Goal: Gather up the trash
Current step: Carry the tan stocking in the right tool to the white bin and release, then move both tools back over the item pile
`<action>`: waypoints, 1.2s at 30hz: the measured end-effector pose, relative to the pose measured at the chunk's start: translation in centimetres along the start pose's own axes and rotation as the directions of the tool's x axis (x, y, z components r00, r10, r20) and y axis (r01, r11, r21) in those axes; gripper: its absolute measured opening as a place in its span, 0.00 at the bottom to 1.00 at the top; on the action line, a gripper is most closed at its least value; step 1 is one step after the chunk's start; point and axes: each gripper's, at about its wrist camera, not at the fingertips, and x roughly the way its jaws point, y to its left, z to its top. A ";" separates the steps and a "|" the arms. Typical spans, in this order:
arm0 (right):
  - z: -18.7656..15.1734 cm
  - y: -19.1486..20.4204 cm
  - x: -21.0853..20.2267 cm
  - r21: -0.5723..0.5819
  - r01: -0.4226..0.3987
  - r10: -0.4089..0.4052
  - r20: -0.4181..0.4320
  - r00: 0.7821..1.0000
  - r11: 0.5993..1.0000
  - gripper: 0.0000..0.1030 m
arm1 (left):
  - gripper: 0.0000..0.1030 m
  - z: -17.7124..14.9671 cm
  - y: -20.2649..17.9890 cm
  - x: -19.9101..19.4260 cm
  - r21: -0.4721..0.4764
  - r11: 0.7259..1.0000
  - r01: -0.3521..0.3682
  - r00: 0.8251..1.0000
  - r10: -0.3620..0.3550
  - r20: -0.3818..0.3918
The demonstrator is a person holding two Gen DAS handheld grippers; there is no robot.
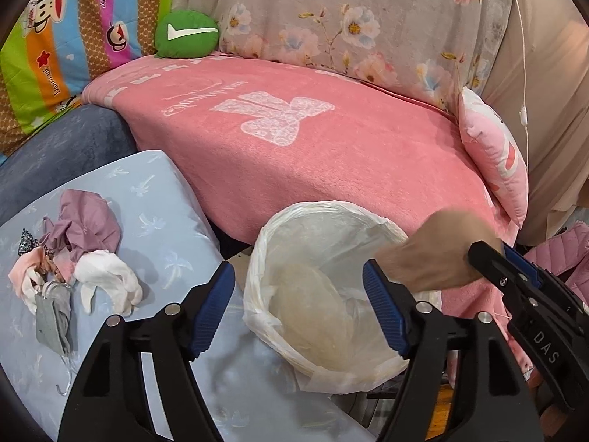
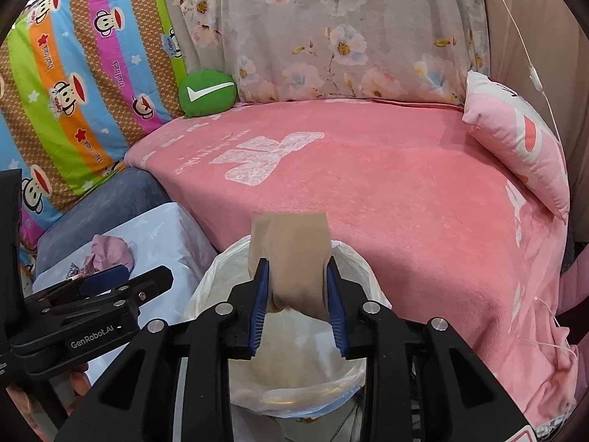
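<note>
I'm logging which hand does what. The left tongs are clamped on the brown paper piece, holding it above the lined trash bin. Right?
Not quite: it is the right tongs that are clamped on the brown paper piece, holding it above the lined trash bin, as the right wrist view shows. The left tongs are open and hold nothing.

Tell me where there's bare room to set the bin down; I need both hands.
The pink blanket lies bare between the green cushion and pink pillow. The blue sheet is crowded by the clothes pile.
</note>
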 end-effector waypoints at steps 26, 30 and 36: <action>-2.3 6.8 0.3 -0.077 -0.113 0.108 -0.064 0.992 0.991 0.45 | 0.67 -2.6 6.8 -2.4 -0.151 0.978 -0.144 0.989 0.147 0.007; -2.8 8.6 0.4 -0.096 -0.142 0.134 -0.079 0.988 0.985 0.45 | 0.69 -3.5 8.7 -2.8 -0.184 0.967 -0.177 0.984 0.179 -0.006; -3.7 11.5 0.7 -0.128 -0.183 0.170 -0.106 0.980 0.975 0.46 | 0.76 -5.0 12.0 -3.8 -0.242 0.943 -0.231 0.972 0.234 -0.017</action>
